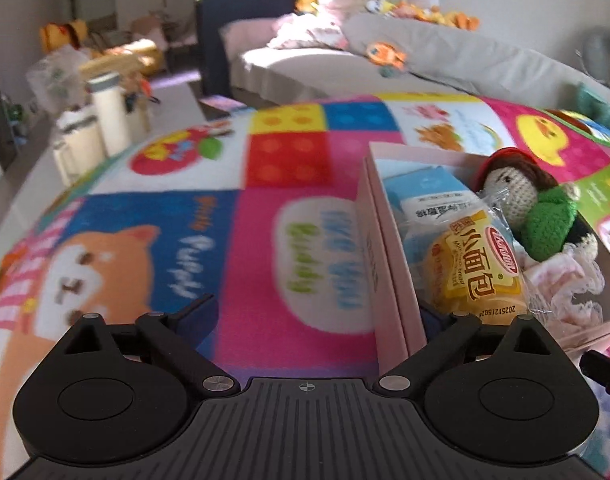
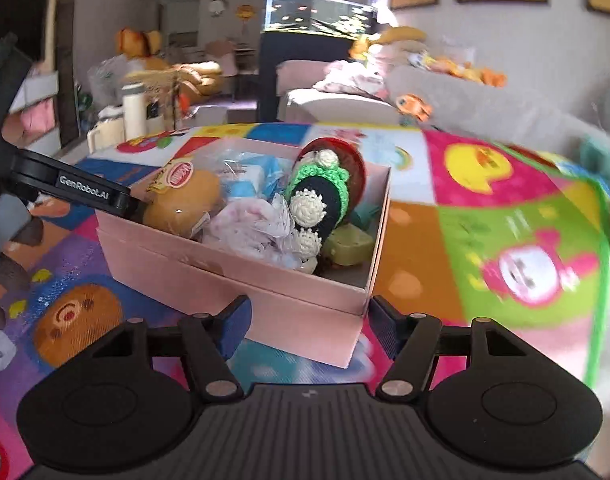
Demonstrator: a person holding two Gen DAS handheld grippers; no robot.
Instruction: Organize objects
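On the bright patchwork mat (image 2: 501,216), a pink box (image 2: 241,276) is seen, packed from left to right with a wrapped bread bun (image 2: 185,200), a blue carton (image 2: 249,178), a frilly pink-and-white cloth (image 2: 253,224) and a crocheted doll (image 2: 321,196) (red hat, green collar). The left gripper (image 1: 317,316) is held with jaws spread wide and empty, one finger at the box's left wall beside the bun. The right gripper (image 2: 309,326) is kept partly apart before the box's near corner, nothing being gripped.

Mat print (image 1: 185,240) was blurred at left; yellow-green item (image 2: 347,246) in pink box (image 2: 233,280) was half hidden by crochet doll (image 2: 317,196).
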